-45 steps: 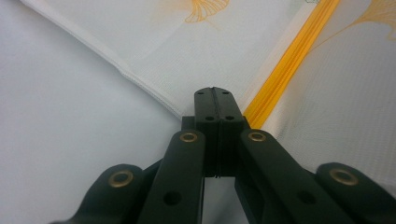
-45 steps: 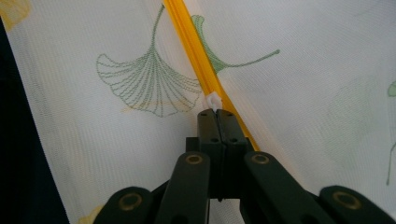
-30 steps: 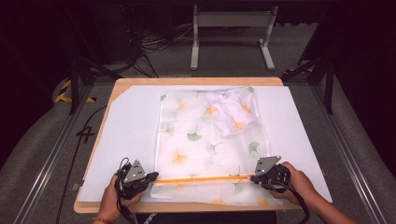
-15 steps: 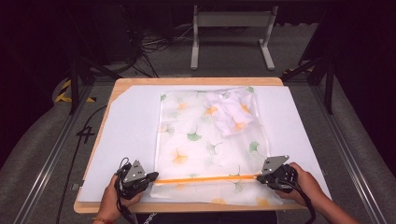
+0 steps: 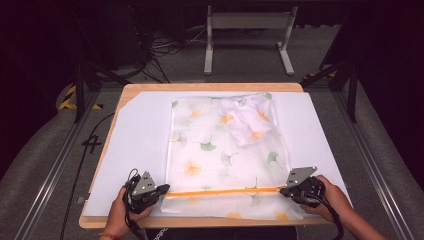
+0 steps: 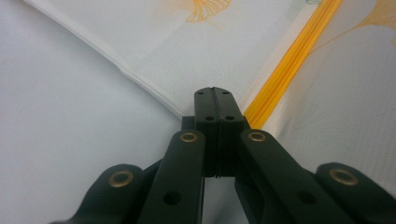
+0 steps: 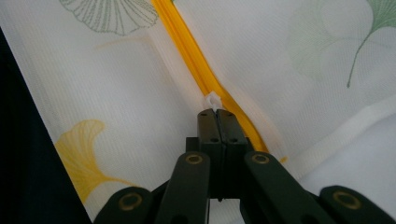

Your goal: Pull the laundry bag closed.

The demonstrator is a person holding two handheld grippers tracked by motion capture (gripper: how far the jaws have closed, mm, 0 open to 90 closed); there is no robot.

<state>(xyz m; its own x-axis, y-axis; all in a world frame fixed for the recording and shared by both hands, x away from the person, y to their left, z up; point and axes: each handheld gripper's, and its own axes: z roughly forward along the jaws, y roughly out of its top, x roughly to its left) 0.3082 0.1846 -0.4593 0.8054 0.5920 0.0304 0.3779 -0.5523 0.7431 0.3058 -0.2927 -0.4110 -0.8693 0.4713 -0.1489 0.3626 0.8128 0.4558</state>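
The mesh bag [image 5: 225, 155] lies flat at the table's [image 5: 107, 220] centre. Since a second ago, the right tongs [image 5: 286, 190], pinching the zipper pull [image 7: 212, 100], have been drawn toward 3 o'clock; the zipper [image 5: 225, 191] appears nearly closed. The left tongs [image 5: 165, 190] are pressed on the bag's corner at 8 o'clock.

The high view is lit from above: the white sheet on the worktop [image 5: 130, 150] is bright and evenly lit, while the room around it falls to near black. The picture is soft and grainy. In both gripper views the fabric is sharp, with nearby black links slightly blurred and faintly glossy.
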